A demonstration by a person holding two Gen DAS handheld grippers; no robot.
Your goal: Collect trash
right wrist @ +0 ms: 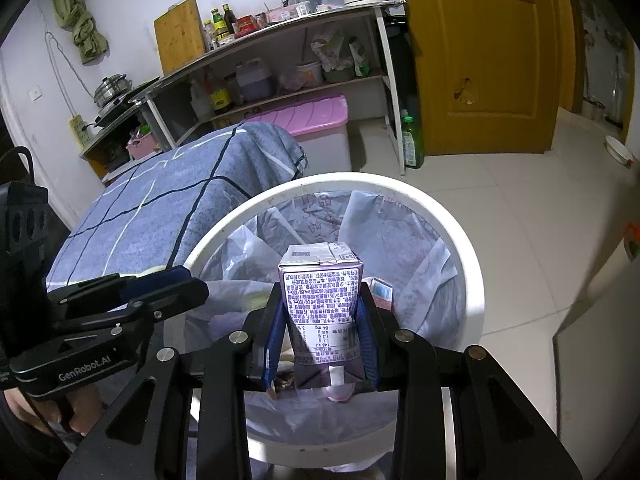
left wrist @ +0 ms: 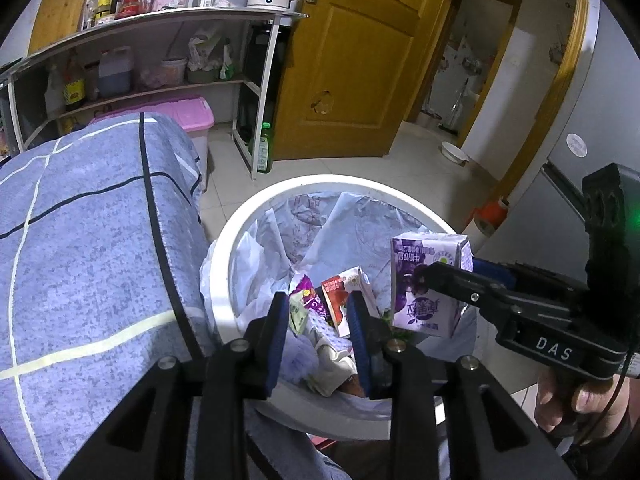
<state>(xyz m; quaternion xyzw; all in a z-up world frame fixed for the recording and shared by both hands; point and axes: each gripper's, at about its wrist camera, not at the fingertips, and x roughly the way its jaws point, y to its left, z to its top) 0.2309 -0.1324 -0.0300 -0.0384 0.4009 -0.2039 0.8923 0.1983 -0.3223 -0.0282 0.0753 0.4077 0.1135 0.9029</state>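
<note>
Over the open bin, the right claw [right wrist: 322, 334] is clenched on a purple drink carton [right wrist: 320, 300], holding it upright above the liner. The left claw [left wrist: 320, 336] hangs released beside it with nothing between its blue pads; a red carton [left wrist: 340, 296] and wrappers lie below in the white trash bin [left wrist: 224, 280]. A blue checked cloth [left wrist: 88, 240] touches the bin's left rim.

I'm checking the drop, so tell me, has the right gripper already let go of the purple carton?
No, the right gripper has its blue pads pressed on both sides of the purple carton, held above the white bin.
</note>
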